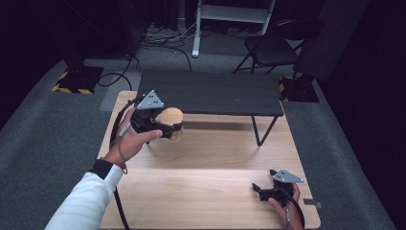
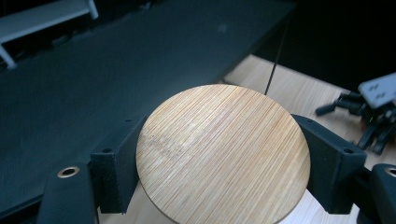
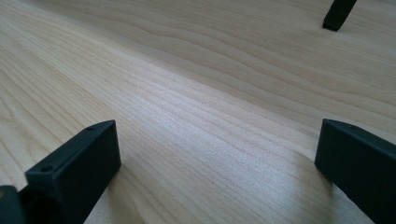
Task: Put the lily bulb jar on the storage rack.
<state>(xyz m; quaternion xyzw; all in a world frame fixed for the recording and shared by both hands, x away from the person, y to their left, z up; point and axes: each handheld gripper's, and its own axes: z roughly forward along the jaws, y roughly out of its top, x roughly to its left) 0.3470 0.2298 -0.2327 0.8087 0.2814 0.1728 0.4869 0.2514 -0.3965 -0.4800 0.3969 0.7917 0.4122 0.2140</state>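
Observation:
A round object with a bamboo lid (image 2: 223,156) sits between the jaws of my left gripper (image 2: 224,172). In the high view that gripper (image 1: 168,125) holds the round bamboo-topped object (image 1: 171,116) at the table's back left, just in front of the low black shelf (image 1: 210,93). Its jaws press on both sides of the lid. My right gripper (image 1: 261,190) rests low over the wooden table (image 1: 210,182) at the front right, jaws wide apart. In the right gripper view the jaws of that gripper (image 3: 217,161) stand open over bare wood.
The black shelf stands on thin legs (image 1: 262,132) across the back of the table; one leg foot (image 3: 337,16) shows ahead of the right gripper. A folding chair (image 1: 270,48) and cables lie on the carpet beyond. The other gripper (image 2: 373,109) shows far right.

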